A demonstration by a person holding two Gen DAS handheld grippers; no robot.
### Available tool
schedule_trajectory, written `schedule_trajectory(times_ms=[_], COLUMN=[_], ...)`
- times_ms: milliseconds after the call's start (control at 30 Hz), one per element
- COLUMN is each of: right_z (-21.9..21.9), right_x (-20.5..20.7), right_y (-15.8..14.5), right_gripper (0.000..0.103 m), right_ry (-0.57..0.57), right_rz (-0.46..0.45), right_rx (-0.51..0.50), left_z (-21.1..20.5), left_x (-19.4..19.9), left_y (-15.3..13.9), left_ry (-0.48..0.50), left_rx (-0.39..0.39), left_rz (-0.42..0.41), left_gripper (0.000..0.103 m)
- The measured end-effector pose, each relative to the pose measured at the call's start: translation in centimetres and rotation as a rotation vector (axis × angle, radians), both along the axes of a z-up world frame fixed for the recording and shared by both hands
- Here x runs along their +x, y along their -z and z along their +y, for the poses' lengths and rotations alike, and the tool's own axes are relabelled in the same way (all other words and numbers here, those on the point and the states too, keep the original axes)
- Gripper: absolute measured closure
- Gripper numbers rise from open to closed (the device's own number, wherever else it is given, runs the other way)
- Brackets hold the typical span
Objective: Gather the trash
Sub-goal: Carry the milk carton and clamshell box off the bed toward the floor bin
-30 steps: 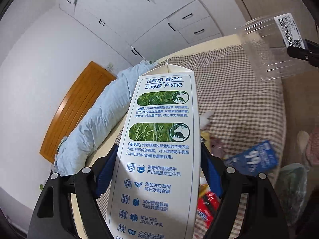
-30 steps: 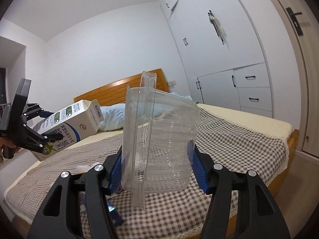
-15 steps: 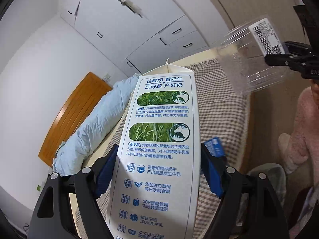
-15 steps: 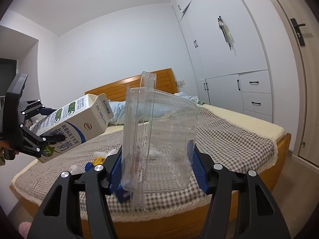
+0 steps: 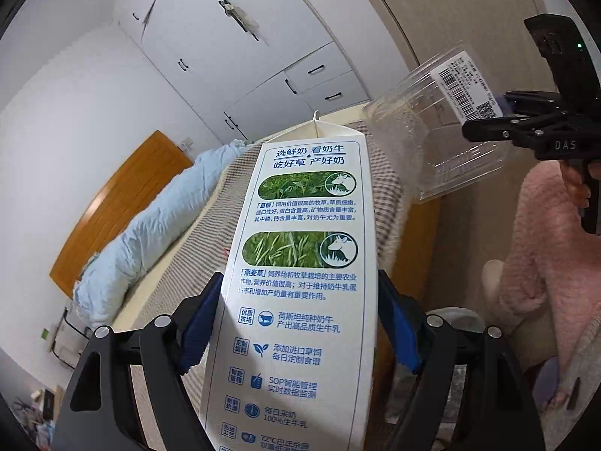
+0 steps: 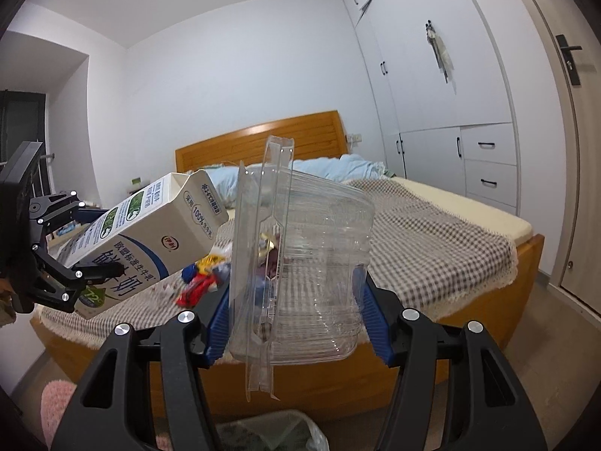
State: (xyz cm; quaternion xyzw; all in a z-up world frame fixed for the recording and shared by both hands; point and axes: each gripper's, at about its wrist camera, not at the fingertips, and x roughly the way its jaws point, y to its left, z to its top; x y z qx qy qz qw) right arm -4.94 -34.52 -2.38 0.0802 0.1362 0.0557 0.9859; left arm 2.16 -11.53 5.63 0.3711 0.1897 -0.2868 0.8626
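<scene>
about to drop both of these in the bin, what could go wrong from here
1. The milk carton is clamped near its base by the left hand-held gripper and tilts spout-down, so leftover milk could spill on the checked blanket.
2. The clear plastic clamshell in the right hand-held gripper is thin and flexible; it may buckle or slip.
3. The lined trash bin shows only at the frame's bottom edge, so a release could miss.

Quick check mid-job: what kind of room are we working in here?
A bedroom, by the look of it: a bed with a wooden headboard and checked cover, a light blue duvet, and white built-in wardrobes along the wall.
</scene>
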Motion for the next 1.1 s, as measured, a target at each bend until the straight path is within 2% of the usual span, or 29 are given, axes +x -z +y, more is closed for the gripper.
schedule_trajectory(times_ms=[333,500,700,1100], right_z=[1.1,1.9,2.8,3.7], right_x=[-1.6,-1.8,-1.8,-0.7], right_y=[3.8,5.8,8.8,14.2], right_gripper=[0.045,0.045,0.045,0.045], right_ry=[-0.048,-0.066,-0.082,-0.101], right_rz=[0.097,0.152,0.23,0.373], right_rx=[-0.037,-0.069,-0.106,-0.112], left_z=[0.3,0.6,1.2,1.8], left_x=[-2.6,-3.1,-3.1,-2.0], left_y=[5.3,7.8,11.0,16.6], left_ry=[0.015,0.021,0.023,-0.013], left_rx=[0.006,-0.02,-0.042,-0.059], left_rz=[0.057,0.104,0.157,0.232], left_gripper=[0.027,0.027,0.027,0.027])
